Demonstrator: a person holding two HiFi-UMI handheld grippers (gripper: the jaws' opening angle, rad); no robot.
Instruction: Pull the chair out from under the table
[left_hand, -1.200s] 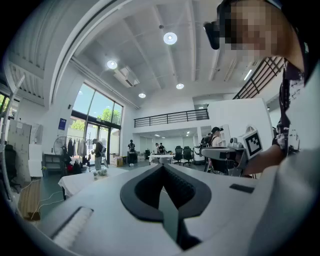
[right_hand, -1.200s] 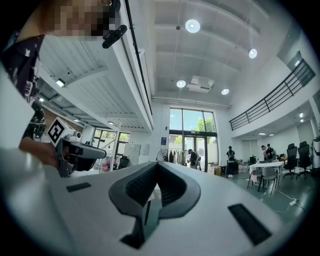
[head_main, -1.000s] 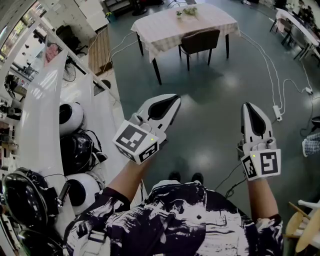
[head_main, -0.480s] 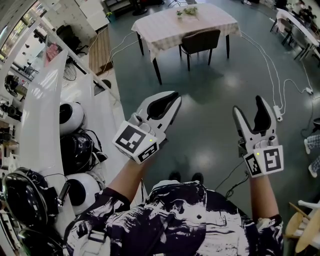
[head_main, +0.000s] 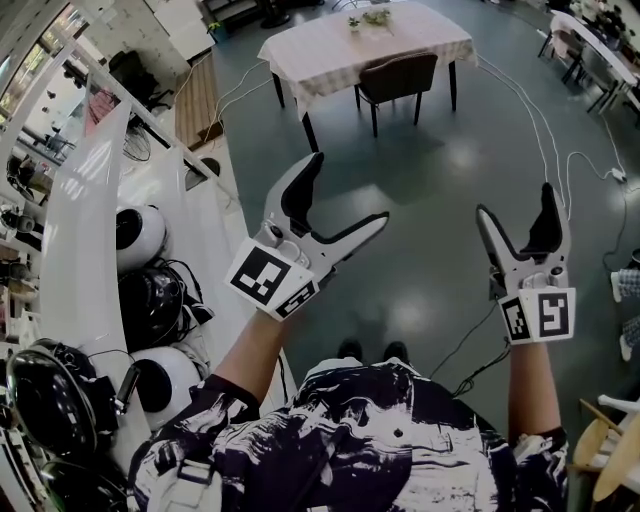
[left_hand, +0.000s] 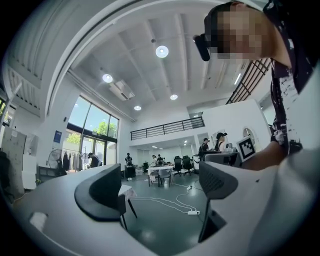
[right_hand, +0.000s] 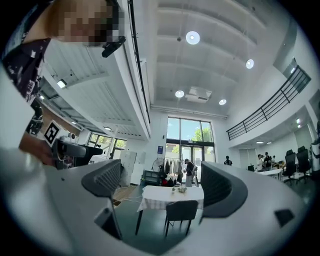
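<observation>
Approach stage, nothing grasped yet.

Far left: a rack of helmets (head_main: 150, 300) flanks our route, so we mind the elbow on that side.

Left gripper (head_main: 350, 188): its jaws have just been opening. They stand spread wide, with only bare floor (head_main: 430, 250) between them.

Centre, well ahead: the chair (head_main: 398, 78) sits pushed in at the near edge of the draped surface (head_main: 330, 45). Its backrest faces us and the seat looks tucked under. It is well apart from both grippers.

Right of the straight line to it, cables (left_hand: 156, 200) and a power strip (left_hand: 192, 212) lie on the floor.

Right gripper (head_main: 517, 200): its jaws have likewise just been opening, and they are wide and empty. Its own view frames the chair between them, far off.

Our judgement is that the step in hand is the walk-in.
- We close the distance first, stepping clear of the cables, with both grippers left open.
- We aim for the top rail of the backrest, one gripper toward each end.
- We clamp fully before any pull.
- We draw straight back and low, so the legs slide rather than tip.
- We watch that the drape does not snag on the chair.
</observation>
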